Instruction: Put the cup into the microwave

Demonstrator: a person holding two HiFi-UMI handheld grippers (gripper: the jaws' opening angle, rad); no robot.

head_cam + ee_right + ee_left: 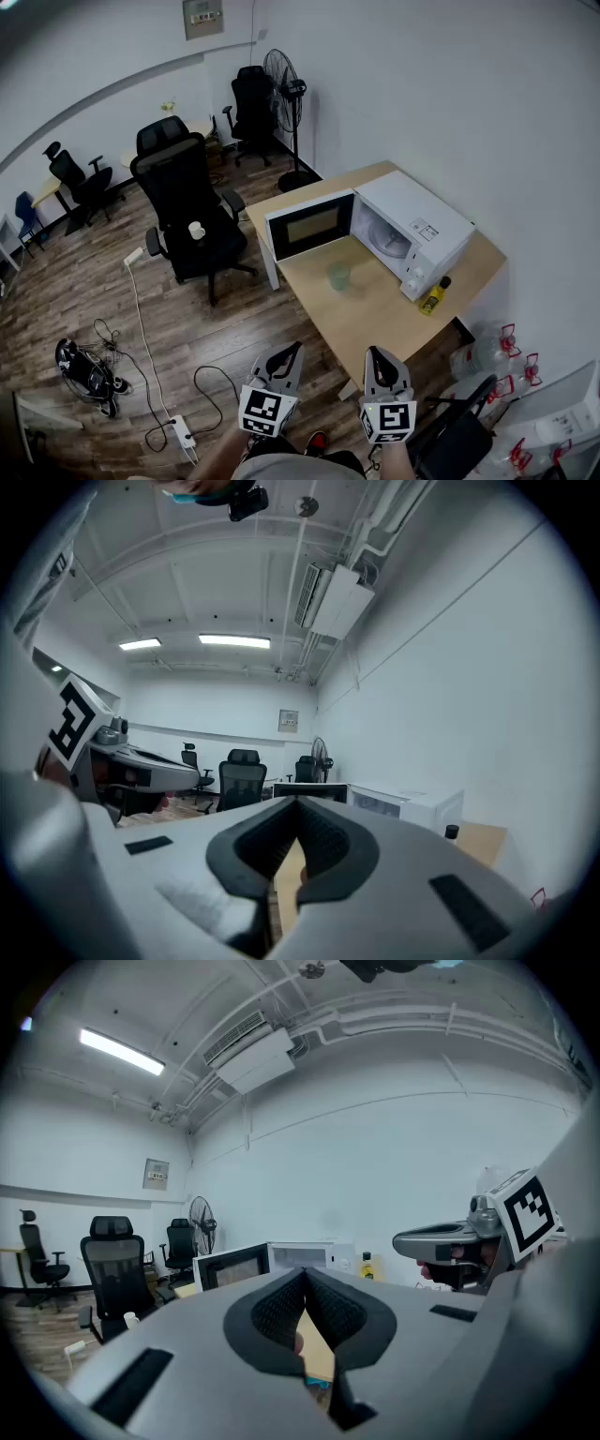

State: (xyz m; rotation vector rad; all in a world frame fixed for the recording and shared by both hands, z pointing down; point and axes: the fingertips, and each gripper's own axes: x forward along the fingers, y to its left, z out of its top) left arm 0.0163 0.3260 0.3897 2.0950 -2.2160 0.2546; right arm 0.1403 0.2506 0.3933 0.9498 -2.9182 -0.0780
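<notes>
Near the table (375, 319), left claw (296, 347) and right claw (374, 352) point forward, closed.

Head view looks steeply down on the table (375, 319); both gripper views face the far-off microwave (319, 1252).

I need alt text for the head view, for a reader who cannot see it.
A translucent cup stands on a wooden table before a white microwave whose door is open. Below, the left gripper and right gripper point toward the table, both shut and empty.
</notes>
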